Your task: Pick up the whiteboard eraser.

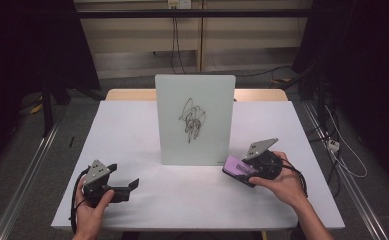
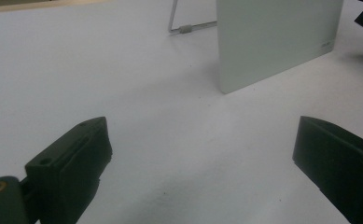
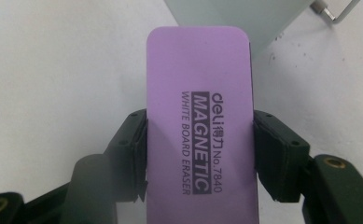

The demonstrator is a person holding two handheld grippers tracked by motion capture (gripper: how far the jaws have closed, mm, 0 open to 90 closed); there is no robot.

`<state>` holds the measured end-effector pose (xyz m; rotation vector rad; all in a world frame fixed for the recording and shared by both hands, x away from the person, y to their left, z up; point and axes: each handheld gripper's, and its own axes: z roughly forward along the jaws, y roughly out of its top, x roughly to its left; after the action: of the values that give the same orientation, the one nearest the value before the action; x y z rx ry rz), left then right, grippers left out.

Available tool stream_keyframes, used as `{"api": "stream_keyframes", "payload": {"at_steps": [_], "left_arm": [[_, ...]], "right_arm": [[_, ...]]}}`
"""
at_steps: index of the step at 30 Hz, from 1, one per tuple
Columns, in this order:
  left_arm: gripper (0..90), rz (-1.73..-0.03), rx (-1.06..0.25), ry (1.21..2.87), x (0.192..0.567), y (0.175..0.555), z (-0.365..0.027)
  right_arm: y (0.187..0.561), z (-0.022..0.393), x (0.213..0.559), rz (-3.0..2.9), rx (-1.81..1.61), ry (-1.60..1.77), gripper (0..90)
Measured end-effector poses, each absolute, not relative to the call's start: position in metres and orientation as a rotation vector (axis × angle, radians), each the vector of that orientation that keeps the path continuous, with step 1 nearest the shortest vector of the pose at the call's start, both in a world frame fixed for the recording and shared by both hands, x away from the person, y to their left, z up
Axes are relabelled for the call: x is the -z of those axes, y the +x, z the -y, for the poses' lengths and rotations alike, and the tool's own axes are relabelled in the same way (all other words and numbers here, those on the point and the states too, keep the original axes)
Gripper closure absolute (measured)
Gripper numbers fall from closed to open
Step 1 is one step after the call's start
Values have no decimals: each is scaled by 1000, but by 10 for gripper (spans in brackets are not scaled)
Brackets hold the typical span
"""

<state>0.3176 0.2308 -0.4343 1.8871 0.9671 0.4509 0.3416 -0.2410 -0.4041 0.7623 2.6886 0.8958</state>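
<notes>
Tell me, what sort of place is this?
Probably a lab or studio set up for recording handwork: a white table stands between dark curtains, cables trail across the floor, and metal rails run along both sides.

Your eraser has a smooth, matt purple face, like foam or soft plastic, with dark printed letters. The whiteboard looks smooth and a little glossy, with a thin metal stand. The table is covered with a matt white sheet. Your gripper pads are matt black plastic.
</notes>
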Motion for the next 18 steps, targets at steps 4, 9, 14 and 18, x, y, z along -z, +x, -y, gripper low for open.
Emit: {"api": "stream_keyframes", "payload": {"at_steps": [4,9,14,18], "left_arm": [[42,-972,-446,1894,433,317,-232],[42,-964,-456,1895,433,318,-232],[42,-973,-457,1877,433,317,-232],[42,-974,-460,1884,433,318,-233]], "right_arm": [[342,241,401,-2654,-978,795,414],[341,240,400,-2616,-998,813,414],[340,237,398,-2579,-1019,820,414],[338,235,396,-2558,-1034,819,415]]}}
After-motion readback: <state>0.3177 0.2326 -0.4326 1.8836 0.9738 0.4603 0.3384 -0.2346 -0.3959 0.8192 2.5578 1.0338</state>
